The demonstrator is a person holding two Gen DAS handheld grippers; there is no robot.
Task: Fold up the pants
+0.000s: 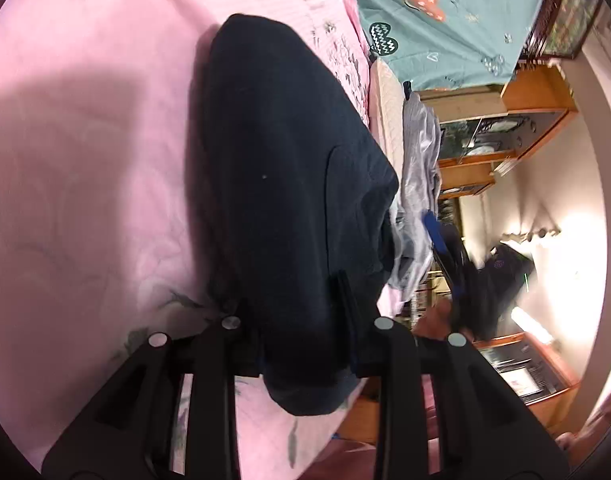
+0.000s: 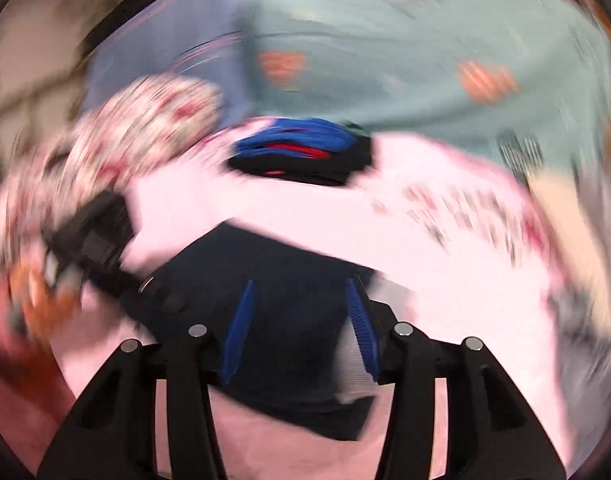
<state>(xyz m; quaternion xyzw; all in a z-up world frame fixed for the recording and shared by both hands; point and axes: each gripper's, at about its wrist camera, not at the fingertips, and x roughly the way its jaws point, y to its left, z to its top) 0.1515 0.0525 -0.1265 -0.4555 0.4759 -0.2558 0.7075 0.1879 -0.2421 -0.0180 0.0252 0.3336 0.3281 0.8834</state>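
Observation:
Dark navy pants (image 1: 281, 184) lie lengthwise on a pink bedsheet (image 1: 85, 140). In the left wrist view my left gripper (image 1: 293, 304) stands wide open, its black fingers on either side of the near end of the pants. The right wrist view is heavily motion-blurred. There my right gripper (image 2: 301, 312) is open, its blue-padded fingers (image 2: 359, 320) over the dark pants (image 2: 289, 276). The other hand-held gripper (image 2: 89, 236) shows blurred at the left of that view.
A stack of folded blue, red and black clothes (image 2: 305, 152) lies further up the bed. A teal patterned blanket (image 1: 445, 16) and a floral pillow (image 2: 145, 120) lie beyond. Grey garments (image 1: 419, 184) hang at the bed's edge. Wooden shelves (image 1: 517, 120) stand alongside.

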